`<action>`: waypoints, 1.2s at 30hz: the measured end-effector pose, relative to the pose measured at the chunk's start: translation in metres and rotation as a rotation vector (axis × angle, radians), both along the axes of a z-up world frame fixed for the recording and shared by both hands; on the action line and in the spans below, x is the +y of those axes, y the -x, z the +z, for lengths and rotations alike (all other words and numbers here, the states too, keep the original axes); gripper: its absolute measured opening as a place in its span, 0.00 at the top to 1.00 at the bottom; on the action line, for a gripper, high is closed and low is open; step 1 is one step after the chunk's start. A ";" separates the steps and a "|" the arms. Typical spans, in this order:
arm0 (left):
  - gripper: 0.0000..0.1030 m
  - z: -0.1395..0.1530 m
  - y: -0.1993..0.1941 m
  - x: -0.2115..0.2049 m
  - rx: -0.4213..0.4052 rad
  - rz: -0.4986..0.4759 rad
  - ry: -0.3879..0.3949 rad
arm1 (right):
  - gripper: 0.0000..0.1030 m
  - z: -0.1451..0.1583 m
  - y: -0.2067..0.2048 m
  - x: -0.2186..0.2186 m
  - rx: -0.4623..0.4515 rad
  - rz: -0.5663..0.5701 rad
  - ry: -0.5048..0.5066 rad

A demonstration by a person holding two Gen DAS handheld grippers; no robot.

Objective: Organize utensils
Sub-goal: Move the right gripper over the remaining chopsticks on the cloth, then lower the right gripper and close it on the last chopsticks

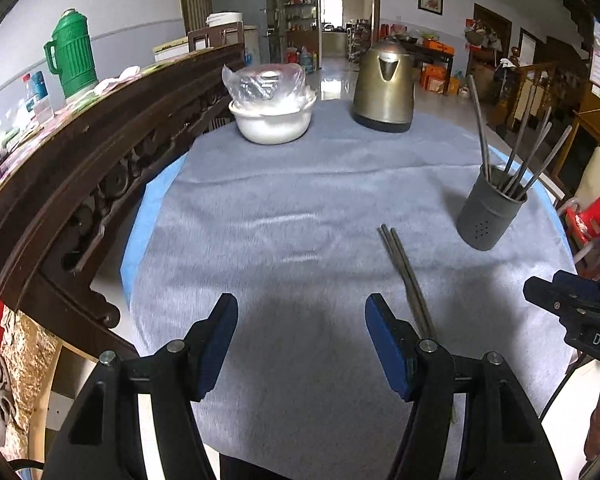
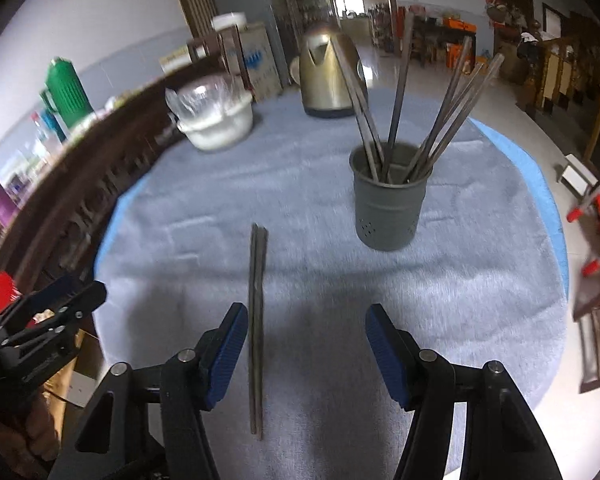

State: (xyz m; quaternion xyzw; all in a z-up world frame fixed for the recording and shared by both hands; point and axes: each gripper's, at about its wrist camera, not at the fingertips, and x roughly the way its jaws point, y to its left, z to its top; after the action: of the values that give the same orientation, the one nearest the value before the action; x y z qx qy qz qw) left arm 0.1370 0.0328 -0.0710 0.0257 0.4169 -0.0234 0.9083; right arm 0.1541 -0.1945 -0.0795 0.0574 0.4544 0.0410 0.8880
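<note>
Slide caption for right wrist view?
Open right gripper above paired chopsticks lying on grey cloth, near the chopstick holder.

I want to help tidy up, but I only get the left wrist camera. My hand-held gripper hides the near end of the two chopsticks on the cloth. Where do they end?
Observer: The right wrist view shows the whole pair of chopsticks. Its near end lies on the grey cloth, with nothing touching it.
Operator: Is the other one open?
Observer: Yes, the right hand-held gripper is open and empty.
Operator: Is it lined up?
Observer: Not centred. From its camera, the pair runs just beside its left finger.
</note>
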 end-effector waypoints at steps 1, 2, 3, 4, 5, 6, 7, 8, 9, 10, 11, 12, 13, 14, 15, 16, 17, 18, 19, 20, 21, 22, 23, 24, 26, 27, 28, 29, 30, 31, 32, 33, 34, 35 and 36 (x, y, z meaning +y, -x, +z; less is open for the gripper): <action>0.35 -0.001 0.000 0.000 0.003 0.001 -0.001 | 0.37 -0.001 -0.001 0.001 0.004 -0.002 0.016; 0.35 -0.002 0.000 0.000 0.006 0.002 -0.002 | 0.37 -0.002 -0.002 0.002 0.005 -0.005 0.035; 0.35 -0.003 0.000 0.000 0.008 0.003 -0.003 | 0.37 -0.002 -0.001 0.003 0.004 -0.008 0.053; 0.35 -0.004 0.000 0.001 0.009 0.004 -0.003 | 0.37 -0.002 -0.001 0.004 0.002 -0.009 0.064; 0.35 -0.004 -0.001 0.001 0.011 0.004 -0.003 | 0.37 0.000 -0.001 0.004 0.005 -0.011 0.065; 0.35 -0.005 -0.001 0.000 0.013 0.004 -0.002 | 0.37 0.001 -0.001 0.005 0.004 -0.015 0.072; 0.35 -0.005 -0.001 0.000 0.014 0.003 -0.002 | 0.37 0.001 -0.001 0.004 0.000 -0.022 0.085; 0.35 -0.005 -0.001 -0.002 0.015 0.001 -0.003 | 0.37 0.003 0.001 0.004 -0.004 -0.022 0.093; 0.35 -0.005 -0.001 -0.002 0.015 -0.002 -0.005 | 0.37 0.005 0.001 0.005 -0.007 -0.022 0.097; 0.35 -0.005 -0.001 -0.004 0.014 -0.005 -0.008 | 0.37 0.005 0.002 0.005 -0.011 -0.023 0.103; 0.35 -0.005 -0.002 -0.005 0.015 -0.007 -0.011 | 0.37 0.006 0.003 0.005 -0.016 -0.025 0.112; 0.35 -0.005 -0.002 -0.006 0.016 -0.010 -0.013 | 0.37 0.006 0.003 0.005 -0.019 -0.026 0.118; 0.35 -0.005 -0.002 -0.007 0.017 -0.012 -0.015 | 0.37 0.006 0.003 0.004 -0.022 -0.028 0.122; 0.35 -0.005 -0.002 -0.009 0.019 -0.016 -0.019 | 0.37 0.006 0.004 0.003 -0.024 -0.030 0.123; 0.35 -0.005 -0.002 -0.010 0.020 -0.018 -0.023 | 0.37 0.006 0.004 0.002 -0.025 -0.033 0.122; 0.35 -0.005 -0.002 -0.012 0.021 -0.019 -0.028 | 0.37 0.006 0.004 0.000 -0.026 -0.039 0.120; 0.35 -0.006 -0.002 -0.014 0.023 -0.021 -0.032 | 0.37 0.005 0.005 -0.001 -0.026 -0.041 0.118; 0.35 -0.006 -0.002 -0.016 0.024 -0.022 -0.034 | 0.37 0.005 0.005 -0.003 -0.026 -0.043 0.116; 0.35 -0.006 -0.002 -0.017 0.025 -0.024 -0.036 | 0.37 0.005 0.005 -0.005 -0.026 -0.048 0.114; 0.35 -0.005 -0.002 -0.019 0.025 -0.026 -0.040 | 0.37 0.004 0.005 -0.006 -0.027 -0.051 0.114; 0.35 -0.005 -0.002 -0.021 0.026 -0.028 -0.043 | 0.37 0.004 0.005 -0.008 -0.029 -0.054 0.115; 0.35 -0.005 -0.002 -0.023 0.026 -0.031 -0.046 | 0.37 0.005 0.006 -0.010 -0.031 -0.057 0.117; 0.35 -0.005 -0.002 -0.026 0.026 -0.034 -0.050 | 0.37 0.005 0.006 -0.011 -0.033 -0.059 0.117; 0.35 -0.005 -0.002 -0.029 0.027 -0.038 -0.053 | 0.37 0.005 0.006 -0.013 -0.035 -0.062 0.118; 0.35 -0.005 -0.001 -0.035 0.027 -0.049 -0.062 | 0.37 0.005 0.007 -0.016 -0.038 -0.069 0.117; 0.35 -0.005 -0.001 -0.037 0.027 -0.053 -0.065 | 0.37 0.005 0.008 -0.018 -0.039 -0.071 0.114; 0.35 -0.005 0.000 -0.040 0.027 -0.057 -0.069 | 0.37 0.005 0.008 -0.021 -0.040 -0.073 0.108; 0.35 -0.005 -0.001 -0.042 0.027 -0.060 -0.071 | 0.37 0.004 0.008 -0.023 -0.041 -0.075 0.106; 0.35 -0.005 -0.001 -0.044 0.028 -0.062 -0.073 | 0.37 0.004 0.009 -0.024 -0.042 -0.077 0.105; 0.35 -0.005 -0.001 -0.045 0.029 -0.064 -0.074 | 0.37 0.004 0.009 -0.026 -0.043 -0.079 0.102; 0.35 -0.005 -0.001 -0.047 0.030 -0.066 -0.077 | 0.37 0.004 0.010 -0.028 -0.043 -0.081 0.099; 0.35 -0.005 -0.001 -0.049 0.030 -0.067 -0.078 | 0.37 0.004 0.010 -0.029 -0.044 -0.082 0.096; 0.35 -0.005 0.000 -0.050 0.030 -0.068 -0.080 | 0.37 0.004 0.010 -0.031 -0.044 -0.084 0.091; 0.35 -0.005 0.000 -0.051 0.030 -0.069 -0.081 | 0.37 0.004 0.011 -0.033 -0.045 -0.085 0.088; 0.35 -0.005 0.000 -0.052 0.031 -0.070 -0.083 | 0.37 0.004 0.012 -0.034 -0.046 -0.087 0.085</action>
State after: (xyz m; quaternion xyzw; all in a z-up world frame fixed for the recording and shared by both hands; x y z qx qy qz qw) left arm 0.1366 -0.0193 -0.0758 0.0775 0.4305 -0.0384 0.8984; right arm 0.1425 -0.2282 -0.0757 0.0382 0.4323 -0.0157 0.9008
